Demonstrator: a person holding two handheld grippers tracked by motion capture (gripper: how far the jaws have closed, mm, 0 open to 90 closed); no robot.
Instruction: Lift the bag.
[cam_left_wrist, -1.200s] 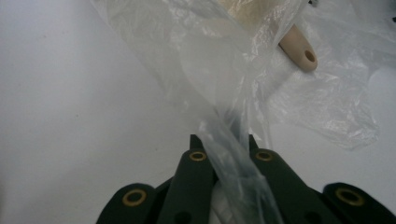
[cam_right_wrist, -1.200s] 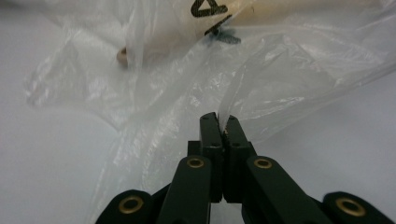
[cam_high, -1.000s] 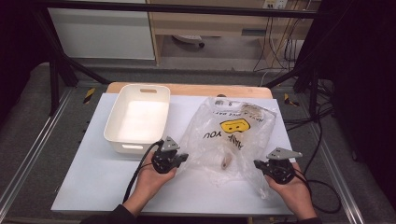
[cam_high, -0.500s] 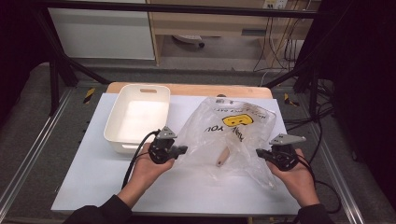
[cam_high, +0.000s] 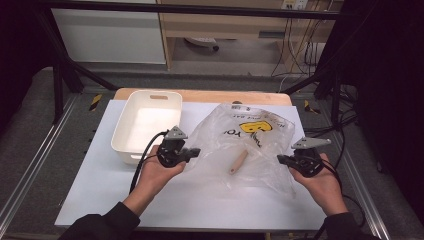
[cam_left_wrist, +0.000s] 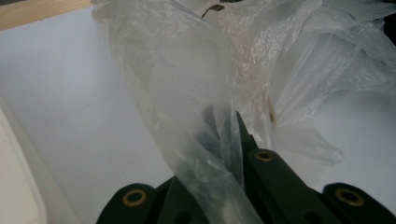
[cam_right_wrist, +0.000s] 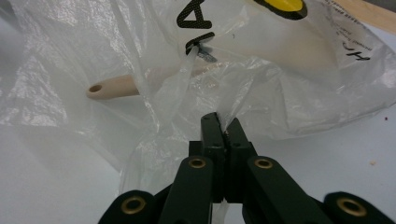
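A clear plastic bag (cam_high: 250, 142) with a yellow logo lies spread over the white table. Inside it rests a wooden utensil whose handle (cam_high: 238, 162) pokes toward the bag's near edge. My left gripper (cam_high: 192, 151) is shut on the bag's left edge, and in the left gripper view the film (cam_left_wrist: 205, 121) drapes over my closed jaws. My right gripper (cam_high: 281, 159) is shut on the bag's right edge; in the right gripper view a strip of film (cam_right_wrist: 224, 116) is pinched between the jaws, with the wooden handle (cam_right_wrist: 114, 87) beyond. Both edges are lifted off the table.
A white plastic tub (cam_high: 148, 125) stands empty at the back left, just beside my left hand. The white tabletop (cam_high: 210, 200) has a wooden strip along its far edge (cam_high: 200, 95). Cables trail from both grippers.
Both hands have risen, pulling the bag's two edges up off the table. The bag now stands more open and taut between the grippers, and the wooden handle has shifted inside it.
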